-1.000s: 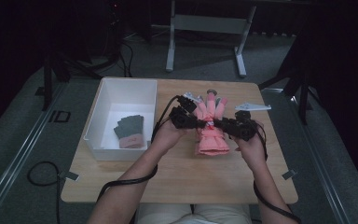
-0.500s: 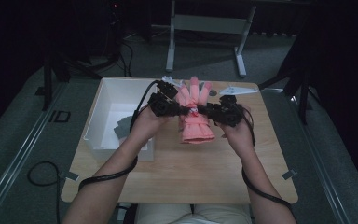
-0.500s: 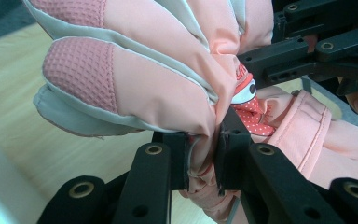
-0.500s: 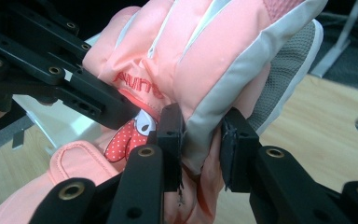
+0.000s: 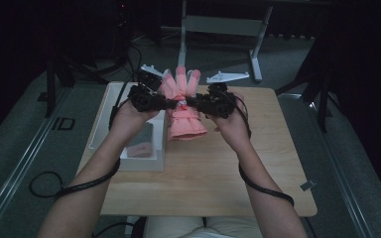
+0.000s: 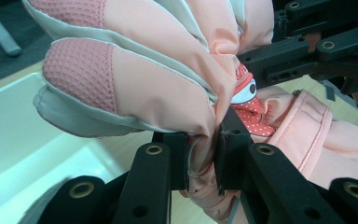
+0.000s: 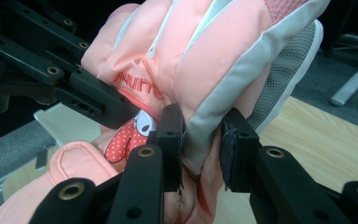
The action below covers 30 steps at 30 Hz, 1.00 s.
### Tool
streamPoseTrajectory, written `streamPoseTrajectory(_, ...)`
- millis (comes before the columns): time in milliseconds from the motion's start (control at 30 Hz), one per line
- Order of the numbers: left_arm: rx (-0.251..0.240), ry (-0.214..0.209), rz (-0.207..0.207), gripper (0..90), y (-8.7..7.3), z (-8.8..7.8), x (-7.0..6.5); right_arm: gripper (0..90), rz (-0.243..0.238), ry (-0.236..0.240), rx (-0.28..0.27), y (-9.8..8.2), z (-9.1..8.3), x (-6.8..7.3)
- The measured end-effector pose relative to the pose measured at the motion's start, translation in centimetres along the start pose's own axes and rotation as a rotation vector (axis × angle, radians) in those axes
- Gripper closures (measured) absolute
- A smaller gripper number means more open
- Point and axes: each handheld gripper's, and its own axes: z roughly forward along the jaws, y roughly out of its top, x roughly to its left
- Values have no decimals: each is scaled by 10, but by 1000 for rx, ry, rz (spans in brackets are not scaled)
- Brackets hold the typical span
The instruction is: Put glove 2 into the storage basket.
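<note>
Both forearms are being stretched in from the near edge of the table, elbows spread and hands drawn together over the far half of it. The left gripper is being held level in the left hand, jaws pointing inward and clamped tight. The right gripper is being carried the same way in the right hand, mirrored, jaws pinched too. Cables are being trailed round both forearms.

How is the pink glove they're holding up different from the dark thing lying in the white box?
The pink glove is bright salmon with pale trim; the dark item is grey-green. The glove hangs above the table, pinched by the left gripper and right gripper; the dark item lies untouched in the white box.
</note>
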Motion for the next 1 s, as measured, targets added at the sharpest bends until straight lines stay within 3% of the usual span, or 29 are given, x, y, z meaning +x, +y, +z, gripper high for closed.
streamPoseTrajectory(233, 13, 48, -13, 774, -10, -30, 21, 721, -21, 43, 0, 19, 26, 21)
streamPoseTrajectory(600, 36, 123, -72, 774, -41, -70, 59, 720, -40, 111, 23, 40, 81, 62)
streamPoseTrajectory(767, 48, 133, -105, 774, -57, -70, 76, 721, -45, 122, 49, 40, 105, 71)
streamPoseTrajectory(1000, 84, 125, -149, 774, -75, -52, 97, 721, -30, 119, 110, 28, 137, 70)
